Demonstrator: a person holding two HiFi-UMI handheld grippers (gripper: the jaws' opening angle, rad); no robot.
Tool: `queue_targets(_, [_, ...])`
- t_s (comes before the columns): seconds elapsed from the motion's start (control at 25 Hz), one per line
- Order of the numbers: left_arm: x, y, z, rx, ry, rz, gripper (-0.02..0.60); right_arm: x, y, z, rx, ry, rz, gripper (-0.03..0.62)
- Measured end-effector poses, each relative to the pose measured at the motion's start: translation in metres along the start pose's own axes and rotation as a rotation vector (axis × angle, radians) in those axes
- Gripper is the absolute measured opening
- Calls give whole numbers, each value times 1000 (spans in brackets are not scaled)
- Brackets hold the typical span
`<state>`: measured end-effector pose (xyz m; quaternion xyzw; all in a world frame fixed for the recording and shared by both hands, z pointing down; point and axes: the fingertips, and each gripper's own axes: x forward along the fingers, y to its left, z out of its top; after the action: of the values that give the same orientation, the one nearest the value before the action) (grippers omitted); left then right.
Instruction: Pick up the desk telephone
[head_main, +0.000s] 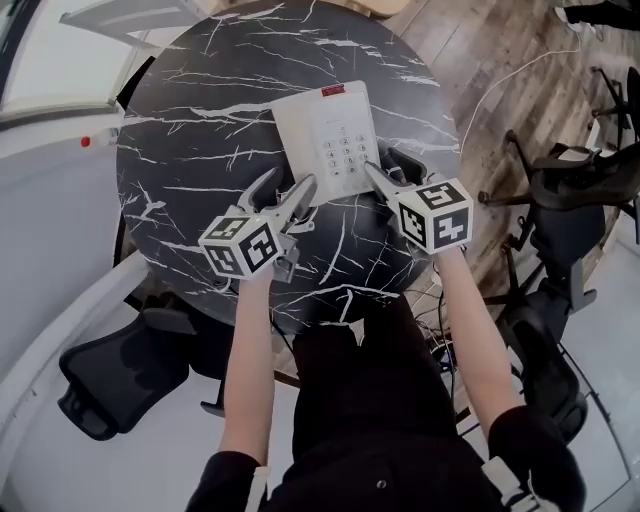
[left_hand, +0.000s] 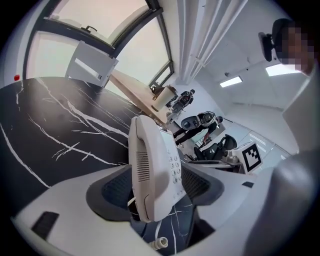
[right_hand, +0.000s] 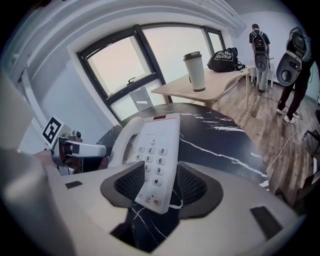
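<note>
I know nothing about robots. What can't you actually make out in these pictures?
- Head view: the desk telephone hides its own underside, so it is unclear whether it rests on the table.
- Left gripper view: only a cord end shows; the rest runs behind the telephone.
- Right gripper view: the print above the keypad is too small to read.
</note>
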<state>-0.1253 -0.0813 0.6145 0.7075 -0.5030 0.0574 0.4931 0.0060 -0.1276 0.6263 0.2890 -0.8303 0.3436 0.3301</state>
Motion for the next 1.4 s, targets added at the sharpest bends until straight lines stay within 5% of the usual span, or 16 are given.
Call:
queue_targets(0.44, [20,15,3,-73,0,-47,324,27,-7,0,-3,36,6,202])
queue_targets(1.0, [32,12,4,-90,30,-162,331,38,-8,3,-10,60,45,218])
queue_targets(1.4, [34,12,4,-96,29,-178,342,40,-8,2,38,70,119,207])
